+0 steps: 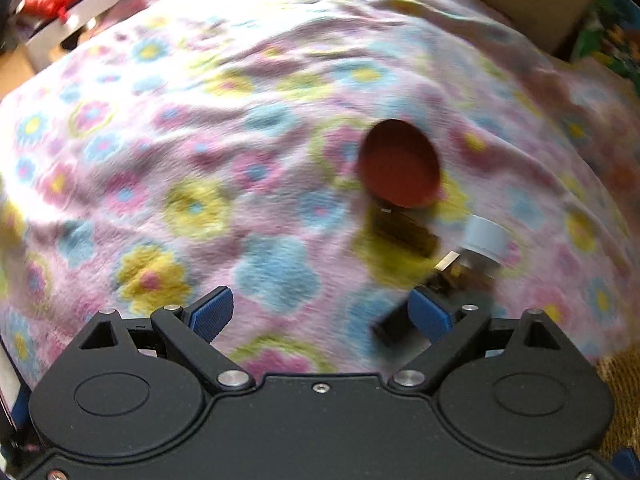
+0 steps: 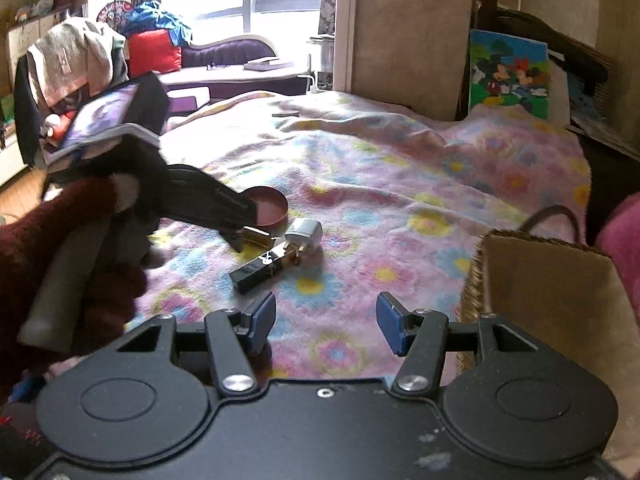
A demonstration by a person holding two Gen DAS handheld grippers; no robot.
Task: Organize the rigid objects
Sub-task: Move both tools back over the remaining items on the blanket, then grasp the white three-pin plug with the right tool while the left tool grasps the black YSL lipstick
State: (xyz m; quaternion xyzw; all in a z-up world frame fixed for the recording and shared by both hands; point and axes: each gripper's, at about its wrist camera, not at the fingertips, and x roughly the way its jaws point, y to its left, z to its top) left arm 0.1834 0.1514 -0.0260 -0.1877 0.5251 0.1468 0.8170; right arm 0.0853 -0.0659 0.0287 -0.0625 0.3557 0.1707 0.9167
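Observation:
A round red tin lid [image 1: 400, 164] lies on the flowered blanket, also in the right wrist view [image 2: 269, 208]. Beside it lie a gold tube [image 1: 404, 232] [image 2: 256, 235], a white plug adapter [image 1: 482, 240] [image 2: 305, 235] and a black lipstick case [image 2: 262, 270], which sits by my left gripper's right finger [image 1: 394, 330]. My left gripper [image 1: 320, 312] is open, low over the blanket just short of these things; it shows in the right wrist view [image 2: 236, 236] by the gold tube. My right gripper [image 2: 326, 322] is open and empty, nearer than the lipstick case.
A woven basket with a cardboard liner [image 2: 548, 292] stands at the right, beside my right gripper. The flowered blanket [image 2: 420, 184] covers the bed. A tan headboard panel [image 2: 408, 36] and a cartoon picture [image 2: 508, 72] stand behind. Clothes pile on a chair [image 2: 76, 64] at the left.

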